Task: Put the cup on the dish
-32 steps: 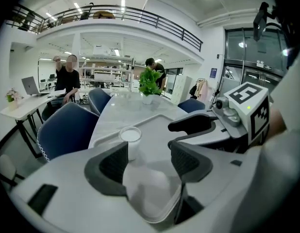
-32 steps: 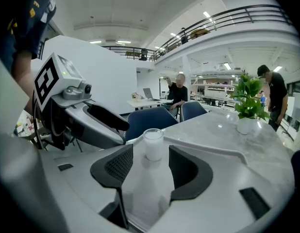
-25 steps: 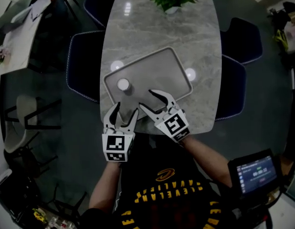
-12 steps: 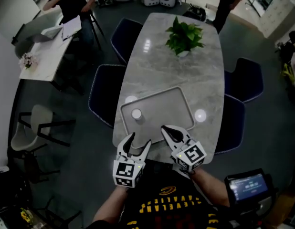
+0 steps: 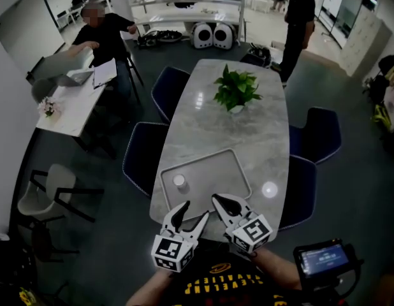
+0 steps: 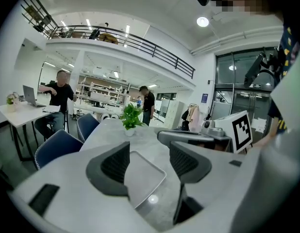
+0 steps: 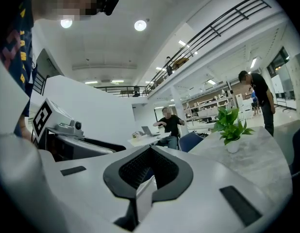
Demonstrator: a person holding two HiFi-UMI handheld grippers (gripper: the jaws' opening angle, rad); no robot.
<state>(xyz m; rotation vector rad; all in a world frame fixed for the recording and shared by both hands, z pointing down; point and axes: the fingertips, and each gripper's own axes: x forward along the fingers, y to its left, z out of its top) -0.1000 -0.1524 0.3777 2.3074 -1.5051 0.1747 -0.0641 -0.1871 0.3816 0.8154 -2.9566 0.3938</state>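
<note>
Grey marble table [image 5: 230,129] runs up the middle of the head view, with a potted plant [image 5: 235,89] toward its far end and dark blue chairs [image 5: 141,164] along both sides. We note the dish [image 5: 216,174], a grey rectangular tray, lying on the table's near end, lower centre of the frame. We find the cup [image 5: 179,182], small, white and upright, standing on the dish close to its left rim.

Both grippers show just below the dish, apart from the cup. We record the left gripper [image 5: 192,215] with jaws spread apart and nothing between them; through the gap its own view gives only tray and tabletop. We record the right gripper [image 5: 220,201] with jaws brought together; in its own view the pads meet with no object caught.

We also see two people in the upper part of the frame, one seated at a white desk [image 5: 69,107] at upper left.
</note>
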